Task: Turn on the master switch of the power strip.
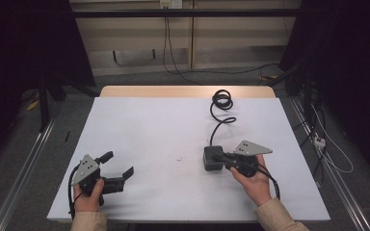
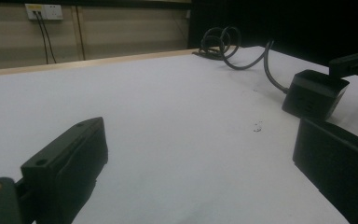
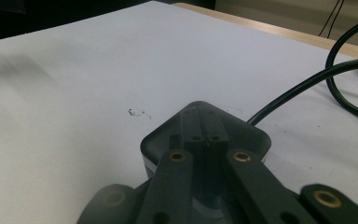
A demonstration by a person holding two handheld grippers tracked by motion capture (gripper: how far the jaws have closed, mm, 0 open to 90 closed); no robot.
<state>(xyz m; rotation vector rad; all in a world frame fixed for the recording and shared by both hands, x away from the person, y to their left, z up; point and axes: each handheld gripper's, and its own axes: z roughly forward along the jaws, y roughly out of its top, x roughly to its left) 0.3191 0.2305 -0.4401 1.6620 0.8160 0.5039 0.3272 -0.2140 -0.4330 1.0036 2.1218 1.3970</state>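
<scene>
The right gripper [image 1: 223,159] is clenched over the power adapter [image 1: 213,158]; its coiled cable [image 1: 221,103] may drag. The left gripper [image 1: 118,169] is released.

Your left tool [image 1: 120,174] sits near the desk's [image 1: 164,130] front left corner, jaws spread wide with nothing between them. Your right tool [image 1: 221,158] is at the front right, its tips over the black adapter [image 1: 212,159]; whether they grip it you can't tell from here. The adapter's cord [image 1: 220,108] runs back to a coil near the far edge.
</scene>
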